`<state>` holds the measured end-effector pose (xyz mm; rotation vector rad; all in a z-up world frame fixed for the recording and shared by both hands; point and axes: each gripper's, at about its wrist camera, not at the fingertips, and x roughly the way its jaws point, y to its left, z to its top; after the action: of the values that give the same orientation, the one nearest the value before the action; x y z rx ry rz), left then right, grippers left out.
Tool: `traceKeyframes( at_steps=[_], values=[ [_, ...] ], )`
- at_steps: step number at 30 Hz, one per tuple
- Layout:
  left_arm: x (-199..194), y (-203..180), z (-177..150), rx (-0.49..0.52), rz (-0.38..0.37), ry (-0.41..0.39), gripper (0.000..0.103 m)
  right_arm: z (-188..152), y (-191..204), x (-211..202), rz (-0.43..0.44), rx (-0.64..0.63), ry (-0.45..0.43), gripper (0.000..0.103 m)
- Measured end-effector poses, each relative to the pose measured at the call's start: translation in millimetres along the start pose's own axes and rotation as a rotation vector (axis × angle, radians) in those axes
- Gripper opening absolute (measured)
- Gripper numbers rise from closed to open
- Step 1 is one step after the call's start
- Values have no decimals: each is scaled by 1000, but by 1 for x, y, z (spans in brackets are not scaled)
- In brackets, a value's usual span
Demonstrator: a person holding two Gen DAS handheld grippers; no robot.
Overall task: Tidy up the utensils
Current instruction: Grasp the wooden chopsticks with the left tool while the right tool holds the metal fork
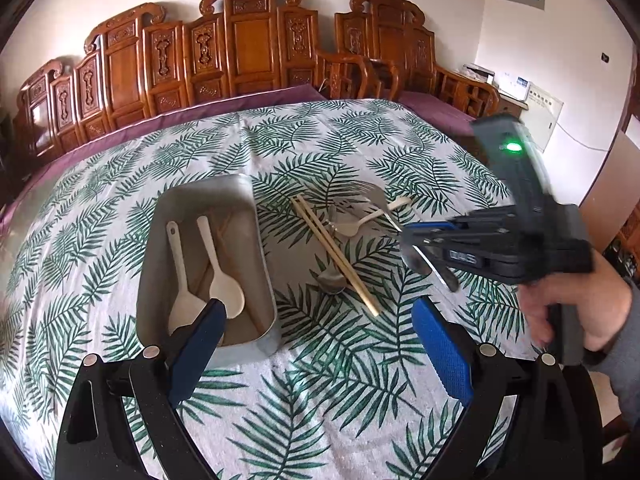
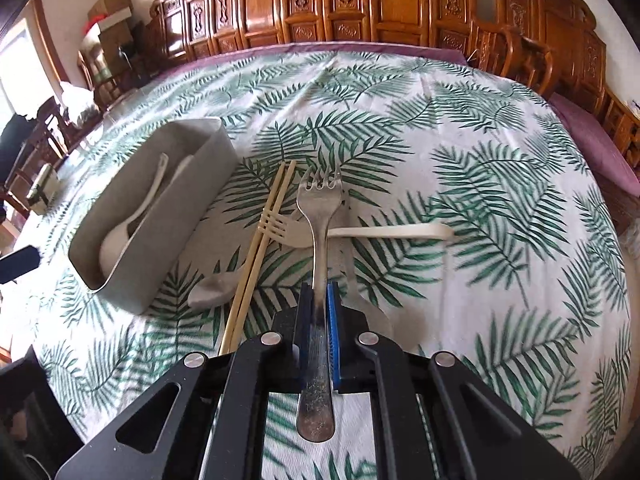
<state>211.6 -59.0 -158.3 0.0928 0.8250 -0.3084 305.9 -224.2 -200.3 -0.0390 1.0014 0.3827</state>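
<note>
Two white spoons already lie in the grey bin on the table. The right gripper has its jaws clamped on a metal fork, lifted above the pile. Chopsticks, a white fork and a metal spoon remain outside. The left gripper hangs with jaws wide apart, empty.

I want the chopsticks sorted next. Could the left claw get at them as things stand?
Probably yes. The left claw is open and empty, and the chopsticks lie on top of the pile just ahead, beside the tray. Only the right claw, shut on a metal fork, hangs nearby.
</note>
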Motion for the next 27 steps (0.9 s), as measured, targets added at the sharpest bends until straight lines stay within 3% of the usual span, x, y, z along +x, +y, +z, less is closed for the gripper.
traceKeyframes(
  at_steps=[6, 11, 18, 24, 27],
  values=[
    [18, -15, 13, 15, -6, 14, 90, -27, -22, -19, 1, 9, -3, 9],
    [40, -27, 27, 26, -15, 44, 80, -37, -38, -24, -23, 0, 5, 9],
    [76, -29, 47, -12, -14, 107, 58, -39, -61, -26, -6, 54, 3, 9],
    [114, -20, 56, -7, 51, 204, 33, -39, -65, -25, -9, 56, 6, 9],
    [130, -11, 59, -36, 49, 254, 30, -39, -68, -24, -10, 61, 6, 9]
  ],
)
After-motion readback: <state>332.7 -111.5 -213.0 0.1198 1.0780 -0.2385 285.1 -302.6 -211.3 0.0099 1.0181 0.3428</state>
